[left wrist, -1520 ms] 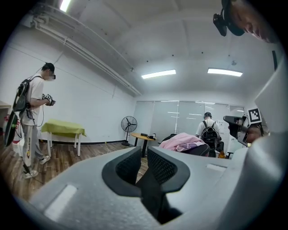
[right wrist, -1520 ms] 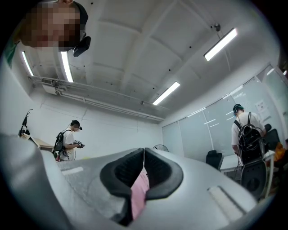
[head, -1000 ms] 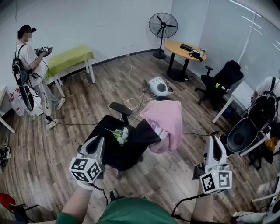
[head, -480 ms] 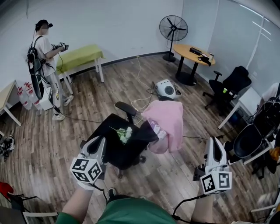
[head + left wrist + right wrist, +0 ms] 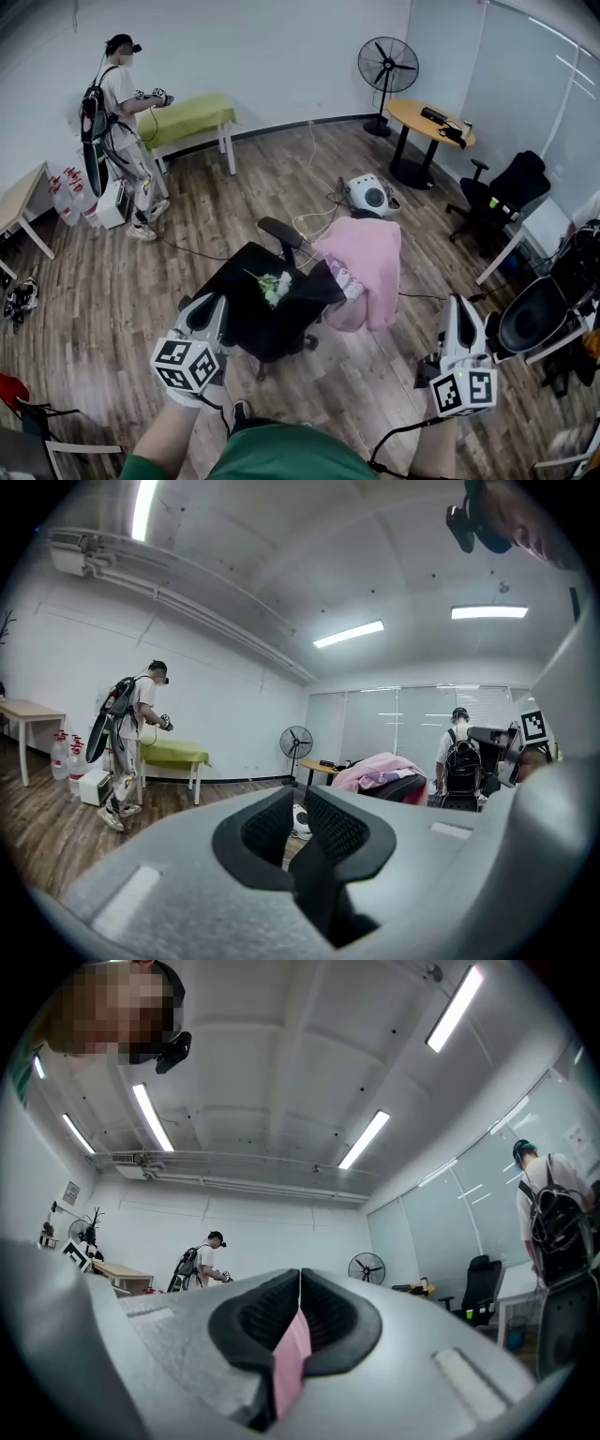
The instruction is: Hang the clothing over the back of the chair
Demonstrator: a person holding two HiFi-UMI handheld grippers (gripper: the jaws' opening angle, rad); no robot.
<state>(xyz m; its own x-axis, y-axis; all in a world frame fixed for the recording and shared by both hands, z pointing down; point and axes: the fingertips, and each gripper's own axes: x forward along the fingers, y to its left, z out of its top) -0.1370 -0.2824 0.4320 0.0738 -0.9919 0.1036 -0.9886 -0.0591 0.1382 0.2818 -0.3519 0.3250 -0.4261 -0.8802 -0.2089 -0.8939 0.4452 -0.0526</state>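
Observation:
A black office chair [image 5: 255, 317] stands mid-floor in the head view, with a pink garment [image 5: 370, 267] draped over its back; the garment [image 5: 375, 766] also shows far off in the left gripper view. A small white-and-green bunch [image 5: 275, 284] lies on the seat. My left gripper [image 5: 211, 303] hovers just in front of the chair, its pads a narrow gap apart with nothing between them [image 5: 292, 819]. My right gripper [image 5: 459, 307] is off to the chair's right, well apart from it. Its pads [image 5: 299, 1299] are shut together, with a pink strip showing in the slot below them.
A person [image 5: 122, 131] with a backpack stands at a green bench [image 5: 192, 117], back left. A fan [image 5: 387, 66], a round table [image 5: 431, 117] and another black chair [image 5: 511, 187] are at the back right. A white device [image 5: 368, 195] with cables lies behind the chair.
The head view has turned, so the chair, the bench and the person at the back sit further right in it. Both grippers keep their place in the frame; the garment stays on the chair.

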